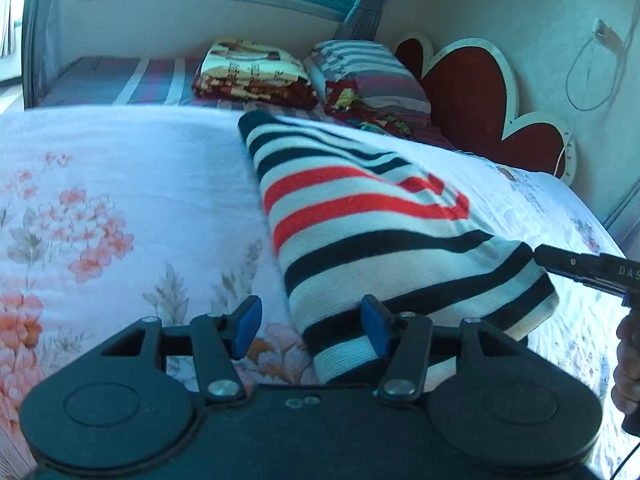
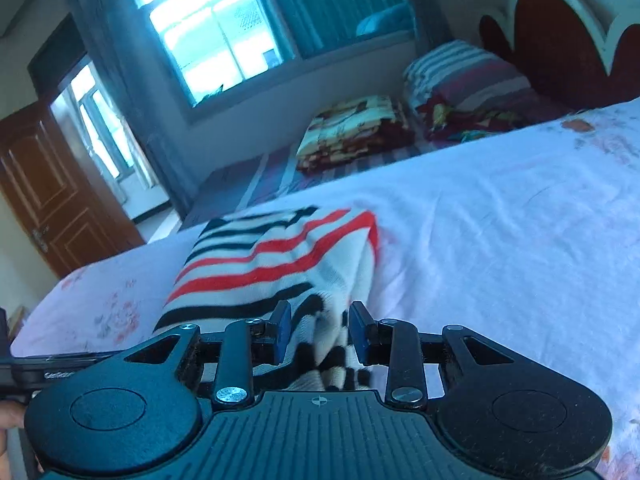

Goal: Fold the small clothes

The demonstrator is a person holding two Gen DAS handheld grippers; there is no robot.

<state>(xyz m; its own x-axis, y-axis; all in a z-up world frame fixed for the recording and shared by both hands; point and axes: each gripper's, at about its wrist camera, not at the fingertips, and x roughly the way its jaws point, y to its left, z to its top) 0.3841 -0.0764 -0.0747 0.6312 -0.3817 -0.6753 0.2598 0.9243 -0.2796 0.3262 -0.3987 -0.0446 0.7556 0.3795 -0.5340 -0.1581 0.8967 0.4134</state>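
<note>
The left hand-held gripper (image 1: pixel 310 330) is open: its blue pads stand well apart, the right-side pad touching the near hem of the striped sweater (image 1: pixel 372 216), the other pad over bare sheet. The right hand-held gripper (image 2: pixel 320 330) also has its pads apart, with bunched striped fabric lying between them; whether they pinch it cannot be told with certainty — it reads as open. The sweater lies on the floral bed sheet (image 1: pixel 100 200), folded lengthwise into a long band running away from the grippers. The step in hand appears to be the crosswise fold: take both near corners, closing each gripper on all layers together, lift just clear of the sheet, carry the hem evenly toward the far end, and lay it down square so the stripes align. Avoid catching the sheet under the pads. Further out, a folded blanket (image 1: pixel 252 76) and a striped pillow (image 1: pixel 368 68) lie near the heart-shaped headboard (image 1: pixel 472 88) — well apart from the sweater, so no obstruction.
</note>
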